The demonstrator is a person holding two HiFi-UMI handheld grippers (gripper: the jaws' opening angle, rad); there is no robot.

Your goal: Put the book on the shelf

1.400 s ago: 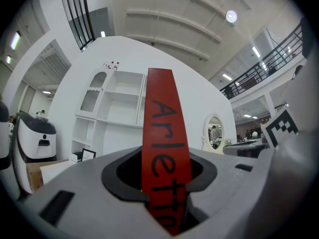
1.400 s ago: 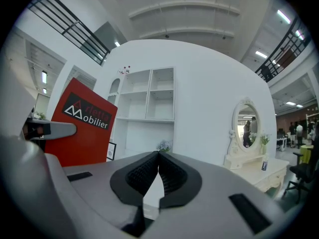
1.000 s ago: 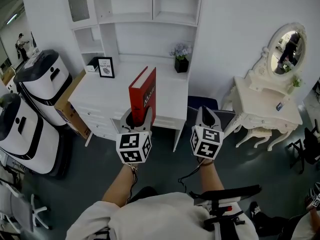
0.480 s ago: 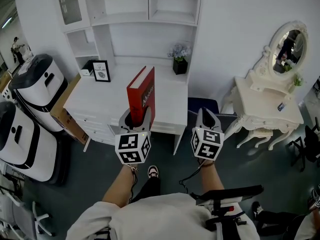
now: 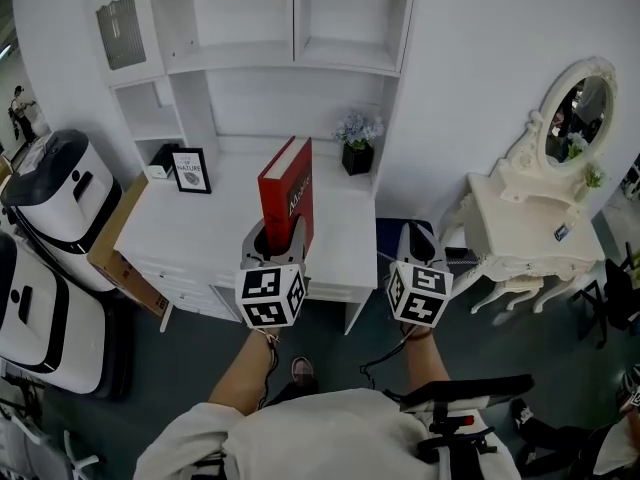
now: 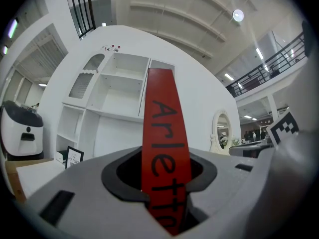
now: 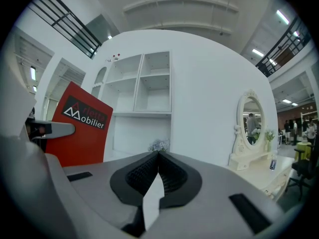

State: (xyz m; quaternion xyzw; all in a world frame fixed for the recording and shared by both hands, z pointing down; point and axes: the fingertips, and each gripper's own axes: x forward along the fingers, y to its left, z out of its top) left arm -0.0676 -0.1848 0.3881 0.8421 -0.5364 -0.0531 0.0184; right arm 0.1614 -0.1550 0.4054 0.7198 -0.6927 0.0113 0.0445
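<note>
A red hardback book (image 5: 287, 193) stands upright in my left gripper (image 5: 272, 236), whose jaws are shut on its lower end, spine facing me. In the left gripper view the red spine (image 6: 162, 143) with black letters fills the gap between the jaws. The book hangs over the front part of a white desk (image 5: 190, 243). Behind the desk rises the white shelf unit (image 5: 292, 60) with open compartments. My right gripper (image 5: 417, 240) hovers to the right of the book, past the desk's right edge, shut with nothing in it (image 7: 158, 156). The book's cover (image 7: 79, 128) shows at the left of the right gripper view.
On the desk's back edge stand a black picture frame (image 5: 190, 170) and a small potted flower (image 5: 357, 144). A white vanity table with an oval mirror (image 5: 575, 108) is at the right. Two large white machines (image 5: 55, 193) and a cardboard box (image 5: 120, 258) crowd the left.
The person has stepped toward the desk, so the shelf unit and desk now sit nearer. Both grippers keep their pose; the book stays upright in the left one.
</note>
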